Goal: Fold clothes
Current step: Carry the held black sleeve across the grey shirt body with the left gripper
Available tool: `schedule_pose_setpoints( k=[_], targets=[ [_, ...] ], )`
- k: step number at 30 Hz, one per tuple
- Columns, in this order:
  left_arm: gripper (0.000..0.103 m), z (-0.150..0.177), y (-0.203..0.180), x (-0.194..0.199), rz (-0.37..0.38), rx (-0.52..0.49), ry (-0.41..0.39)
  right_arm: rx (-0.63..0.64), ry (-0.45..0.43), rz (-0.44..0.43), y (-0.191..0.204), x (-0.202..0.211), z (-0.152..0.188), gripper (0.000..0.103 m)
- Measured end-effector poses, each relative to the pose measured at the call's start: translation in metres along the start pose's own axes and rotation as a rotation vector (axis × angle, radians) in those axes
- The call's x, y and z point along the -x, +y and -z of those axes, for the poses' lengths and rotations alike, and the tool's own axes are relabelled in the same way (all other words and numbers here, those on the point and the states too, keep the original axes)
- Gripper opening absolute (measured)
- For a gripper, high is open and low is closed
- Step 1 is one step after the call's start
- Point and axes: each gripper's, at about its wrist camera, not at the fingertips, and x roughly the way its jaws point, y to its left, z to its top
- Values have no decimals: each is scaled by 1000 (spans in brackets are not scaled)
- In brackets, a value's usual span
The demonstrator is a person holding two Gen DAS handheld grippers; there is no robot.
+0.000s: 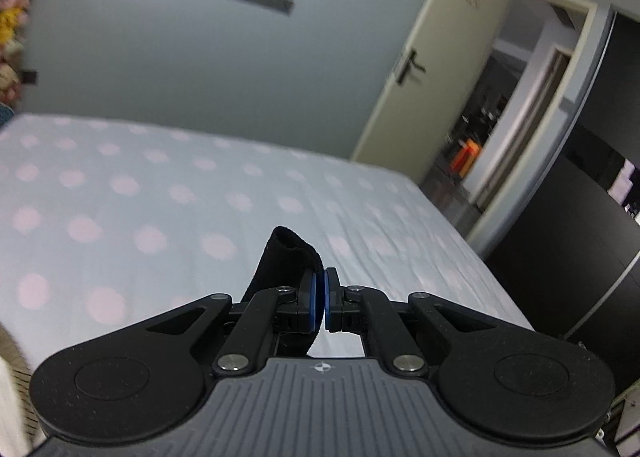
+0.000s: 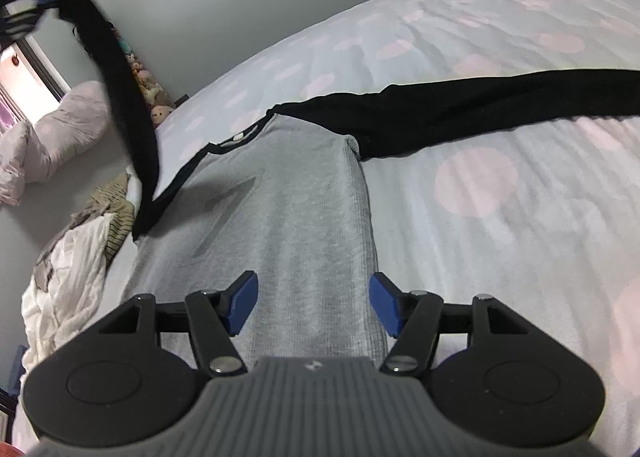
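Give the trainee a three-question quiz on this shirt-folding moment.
1. True or false: the left tongs are shut on the black sleeve.
2. The right tongs are: A) clamped on the collar, B) open over the grey shirt body, C) holding a pillow.
3. Fill in: the other black sleeve lies stretched out flat on the ____.

Key: 1 true. 2 B. 3 bed.
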Motion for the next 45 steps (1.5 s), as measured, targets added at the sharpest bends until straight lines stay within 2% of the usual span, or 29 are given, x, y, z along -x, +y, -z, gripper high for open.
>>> schedule_pose_setpoints(
  k=[7,12,14,16,20,22,28,31,34,39,45],
  targets=[
    [2,51,-3,-93,31,12,190,-53,-13,-33,-8,-3,-1,65],
    [2,78,-3,-143,77,29,279,-81,-12,-48,-12,-6,0,65],
    [4,83,-4,-153,96,29,302,-90,-11,-51,-13,-7,0,65],
    [16,87,-8,-161,99,16,317,-100,-12,-51,-16,-8,0,65],
    [17,89,-7,-149,91,-4,305,-116,-6,-46,-18,-9,0,65],
    [18,90,1,-133,57,-20,277,-117,-4,-44,-18,-9,1,65],
    [18,118,58,-58,-190,-143,221,-103,-1,-32,-14,-9,2,65],
    [18,141,98,-26,-301,-133,203,-94,7,-25,-12,-11,3,65],
    [18,164,133,-10,-373,-109,223,-82,13,-13,-8,-12,3,65],
    [18,196,169,-10,-374,-82,245,-70,2,-6,-6,-14,3,65],
    [21,200,194,-32,-349,-24,212,-48,18,15,-3,-23,2,66]
  ],
)
